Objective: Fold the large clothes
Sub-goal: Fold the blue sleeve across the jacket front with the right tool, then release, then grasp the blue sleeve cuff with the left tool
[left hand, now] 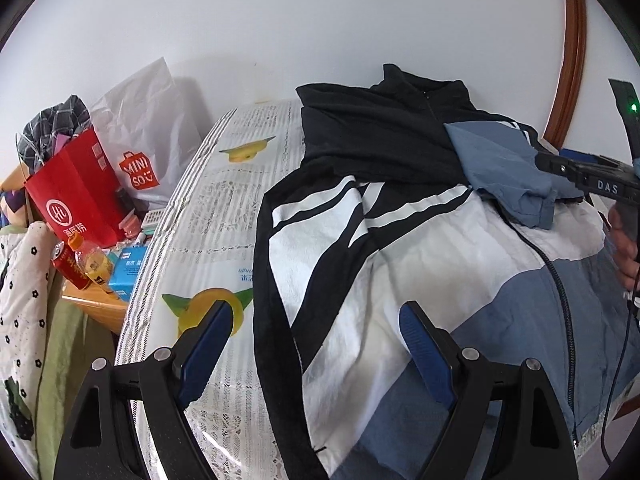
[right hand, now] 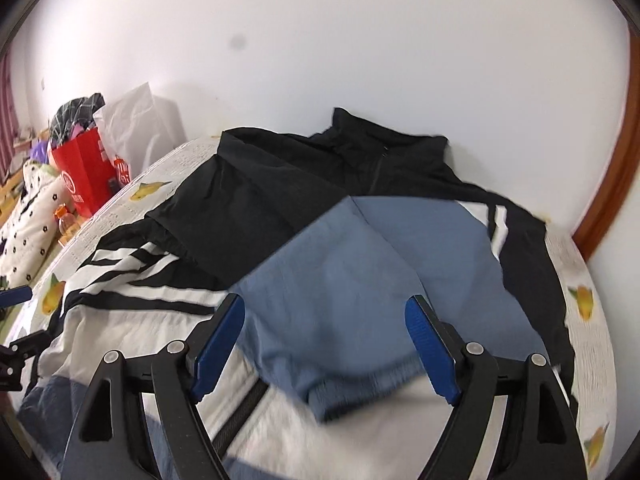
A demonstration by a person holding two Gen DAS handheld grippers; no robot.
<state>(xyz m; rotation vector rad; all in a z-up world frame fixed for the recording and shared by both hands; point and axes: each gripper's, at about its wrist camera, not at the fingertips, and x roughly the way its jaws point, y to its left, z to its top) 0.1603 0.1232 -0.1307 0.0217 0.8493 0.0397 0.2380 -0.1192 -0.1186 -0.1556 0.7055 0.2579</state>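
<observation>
A large black, white and blue jacket (left hand: pixel 420 240) lies front-up on the table, collar against the wall. Both sleeves are folded in over the chest. The blue right sleeve (right hand: pixel 360 288) lies across the middle, its cuff toward me. The black-and-white striped left sleeve (left hand: pixel 288 272) runs down the left side. My left gripper (left hand: pixel 316 316) is open and empty above the jacket's lower left part. My right gripper (right hand: pixel 326 308) is open and empty just above the blue sleeve; it also shows in the left wrist view (left hand: pixel 548 160) at the right edge.
The table (left hand: pixel 208 216) has a white cloth with lemon prints. To its left, a lower wooden surface holds a red paper bag (left hand: pixel 76 196), a white Miniso bag (left hand: pixel 140 136), bottles (left hand: pixel 92 264) and boxes. A wooden door frame (left hand: pixel 572 60) stands at the right.
</observation>
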